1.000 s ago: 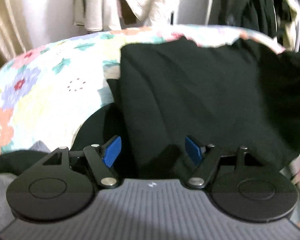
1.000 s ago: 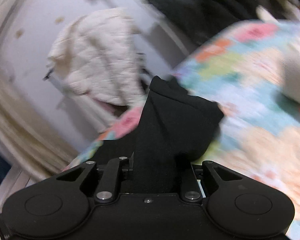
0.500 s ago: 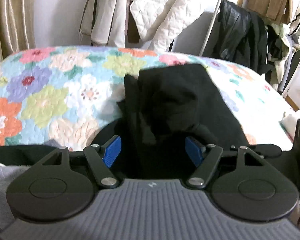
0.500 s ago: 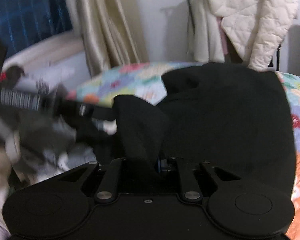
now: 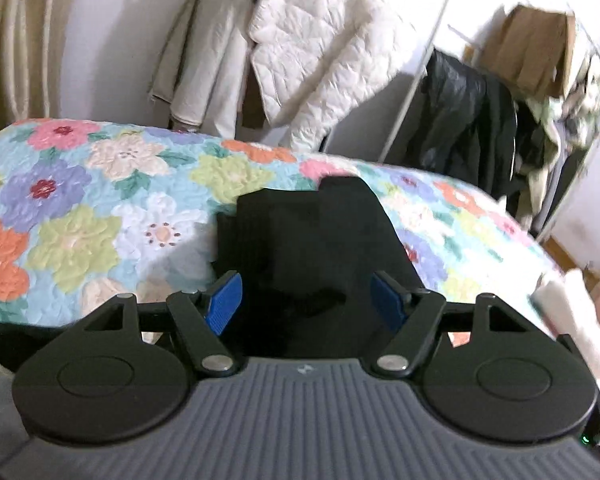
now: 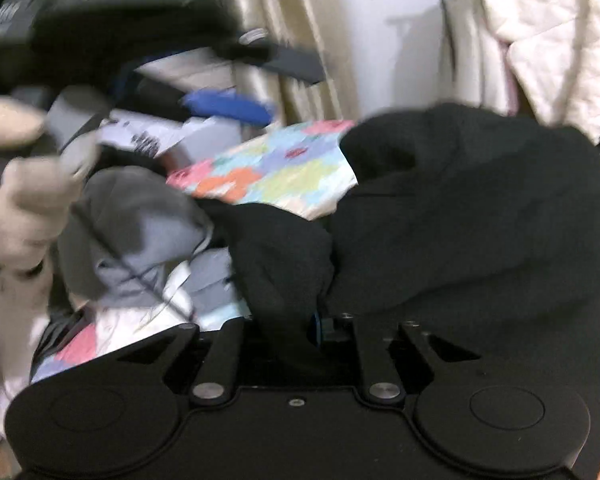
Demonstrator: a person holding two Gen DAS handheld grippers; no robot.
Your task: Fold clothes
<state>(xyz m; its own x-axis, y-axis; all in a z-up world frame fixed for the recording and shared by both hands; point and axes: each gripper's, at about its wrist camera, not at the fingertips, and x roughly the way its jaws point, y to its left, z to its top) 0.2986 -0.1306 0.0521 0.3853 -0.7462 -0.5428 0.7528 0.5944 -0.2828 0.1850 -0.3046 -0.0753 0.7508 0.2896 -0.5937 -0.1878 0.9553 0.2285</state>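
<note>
A black garment (image 5: 312, 236) lies folded in a long strip on the floral quilt (image 5: 80, 216). My left gripper (image 5: 306, 300) hovers over its near end, open, blue pads (image 5: 224, 298) wide apart with only cloth beneath them. In the right wrist view the same black garment (image 6: 480, 216) bulges up at the right, and my right gripper (image 6: 300, 320) is shut on a bunched fold of it; the fingers are mostly buried in the cloth.
Cream quilted jackets (image 5: 324, 52) and dark coats (image 5: 464, 120) hang on a rack behind the bed. A grey garment (image 6: 140, 232) and other clothes are piled at the left of the right wrist view, near a blurred gloved hand (image 6: 24, 208). Beige curtains (image 6: 284, 36) hang behind.
The black garment has gone from a broad spread sheet to a narrower folded strip. My right gripper swung leftward, still holding its fold. The left gripper stayed open and drew back.
</note>
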